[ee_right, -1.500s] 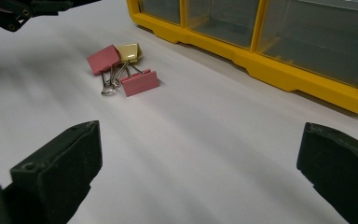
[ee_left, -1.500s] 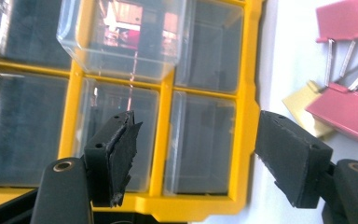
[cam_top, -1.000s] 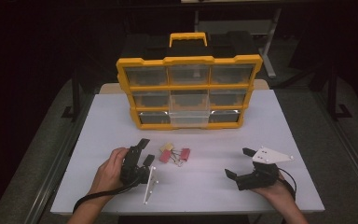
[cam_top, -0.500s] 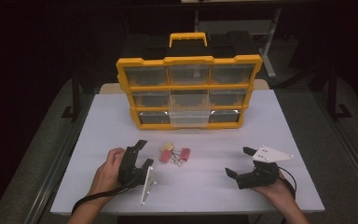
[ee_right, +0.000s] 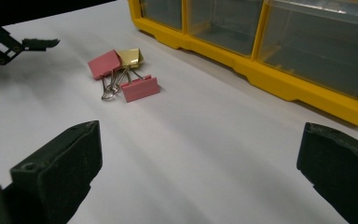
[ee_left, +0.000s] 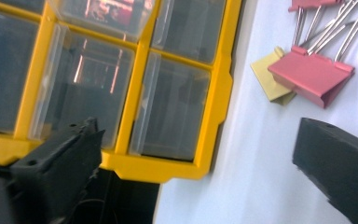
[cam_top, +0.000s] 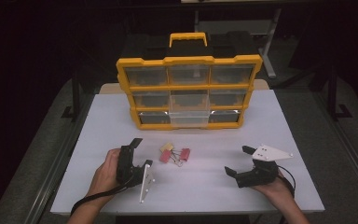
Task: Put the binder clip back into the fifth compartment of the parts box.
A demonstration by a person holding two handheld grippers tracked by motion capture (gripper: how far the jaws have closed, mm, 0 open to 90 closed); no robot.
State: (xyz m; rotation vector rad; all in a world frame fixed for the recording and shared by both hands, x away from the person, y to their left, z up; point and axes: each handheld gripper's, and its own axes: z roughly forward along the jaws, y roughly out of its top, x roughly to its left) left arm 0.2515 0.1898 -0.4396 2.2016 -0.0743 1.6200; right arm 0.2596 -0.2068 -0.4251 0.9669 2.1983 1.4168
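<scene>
A white tabletop (cam_top: pixel 121 112) seen from above, with a person's forearms entering from the bottom edge. At the left, the left gripper (cam_top: pixel 139 152) rests on the tabletop in the person's left hand (cam_top: pixel 103 172), tipped onto its side. Its jaws have just been opening and now stand wide apart with nothing between them.

Just to the right of it, near the middle of the tabletop, lies a small cluster of binder clips (cam_top: pixel 174 154): two pink and one yellow, touching one another, their wire handles tangled together. Behind them, at the far side, stands a yellow organizer (cam_top: pixel 189 91) with clear drawers; the bottom middle drawer (cam_top: pixel 189 118) is pulled slightly forward.

At the right, the right gripper (cam_top: pixel 244 160) sits low in the person's right hand (cam_top: pixel 272 189), well apart from the clips, jaws spread and empty.

The work appears to be at its very start: no clip is picked up yet, and all three remain loose on the tabletop, likely bound for the drawer.
</scene>
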